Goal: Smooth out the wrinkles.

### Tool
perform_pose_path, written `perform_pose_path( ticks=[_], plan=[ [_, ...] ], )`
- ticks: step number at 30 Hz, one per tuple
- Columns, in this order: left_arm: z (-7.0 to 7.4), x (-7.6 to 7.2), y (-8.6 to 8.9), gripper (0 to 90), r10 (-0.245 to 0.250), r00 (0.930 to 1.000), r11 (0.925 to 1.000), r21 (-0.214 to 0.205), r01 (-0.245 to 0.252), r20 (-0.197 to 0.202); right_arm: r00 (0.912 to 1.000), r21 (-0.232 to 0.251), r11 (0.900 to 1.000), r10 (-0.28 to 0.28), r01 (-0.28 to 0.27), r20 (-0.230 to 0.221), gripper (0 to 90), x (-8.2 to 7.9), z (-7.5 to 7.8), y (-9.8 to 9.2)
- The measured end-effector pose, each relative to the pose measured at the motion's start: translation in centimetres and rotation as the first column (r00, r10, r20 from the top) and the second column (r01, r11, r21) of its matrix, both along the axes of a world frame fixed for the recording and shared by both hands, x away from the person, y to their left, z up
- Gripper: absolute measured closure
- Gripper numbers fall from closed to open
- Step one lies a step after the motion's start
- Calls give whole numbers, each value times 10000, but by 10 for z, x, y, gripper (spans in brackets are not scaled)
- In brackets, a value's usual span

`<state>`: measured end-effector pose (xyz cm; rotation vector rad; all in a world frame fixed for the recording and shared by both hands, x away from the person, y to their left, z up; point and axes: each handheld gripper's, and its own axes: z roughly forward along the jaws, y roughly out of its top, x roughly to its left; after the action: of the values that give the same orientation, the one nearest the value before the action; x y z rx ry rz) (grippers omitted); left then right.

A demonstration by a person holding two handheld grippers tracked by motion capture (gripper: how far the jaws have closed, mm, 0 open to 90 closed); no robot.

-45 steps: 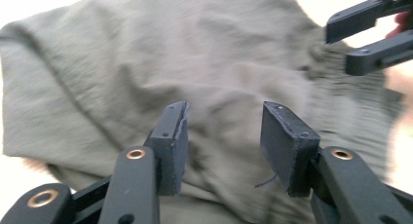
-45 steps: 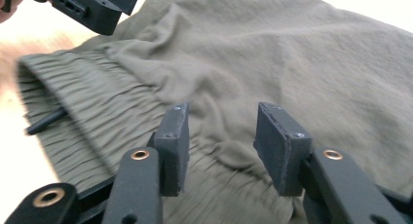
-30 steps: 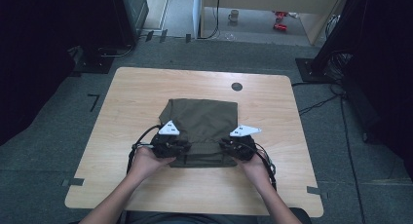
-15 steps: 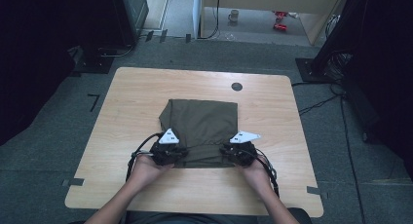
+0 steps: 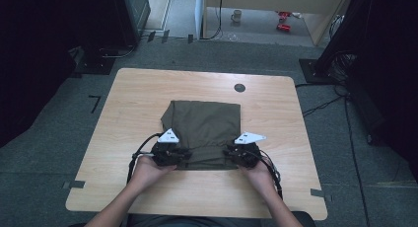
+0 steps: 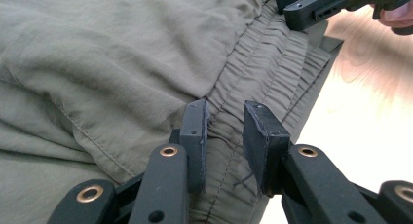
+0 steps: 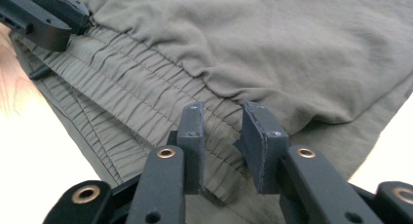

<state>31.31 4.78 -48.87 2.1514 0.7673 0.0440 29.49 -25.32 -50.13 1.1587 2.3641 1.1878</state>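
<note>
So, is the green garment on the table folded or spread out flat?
Folded. The olive garment lies as a compact rectangle, and the right gripper view shows its gathered waistband doubled over itself in layers at the near edge.

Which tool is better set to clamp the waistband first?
Left, probably. The left tool already straddles the olive garment's gathered waistband, its jaws open either side of a ridge. The right tool is open over it too, nearer the corner.

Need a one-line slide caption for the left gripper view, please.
Left gripper jaws apart, straddling the gathered waistband of an olive garment.
</note>
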Motion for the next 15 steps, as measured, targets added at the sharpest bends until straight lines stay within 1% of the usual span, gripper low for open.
perform_pose_path(
  ticks=[4,6,7,10,11,12,13,15],
  plan=[
    [11,0,7,708,144,9999,9996,-249,-142,73,9998,-6,9998,-206,206,39,714,1,4,-4],
    [14,0,13,709,309,9994,9992,-268,-304,175,9994,3,9995,-329,329,120,720,1,6,-7],
    [15,0,17,710,383,9992,9989,-288,-379,128,9992,30,9993,-376,376,112,721,1,7,-8],
    [13,1,24,718,556,9984,9983,-172,-558,-64,9990,14,9990,-453,453,-42,727,2,6,-12],
    [11,2,25,718,541,9985,9985,-54,-542,-126,9990,-2,9990,-436,436,-114,727,3,5,-13],
    [9,1,25,718,498,9986,9988,-21,-498,-200,9990,-28,9991,-421,420,-176,727,3,4,-13],
    [7,1,24,718,513,9985,9987,22,-513,-208,9989,-45,9992,-406,405,-234,730,4,2,-13],
    [4,0,22,717,437,9990,9989,197,-436,-67,9989,-189,9992,-354,348,-297,734,4,0,-11]
  ],
)
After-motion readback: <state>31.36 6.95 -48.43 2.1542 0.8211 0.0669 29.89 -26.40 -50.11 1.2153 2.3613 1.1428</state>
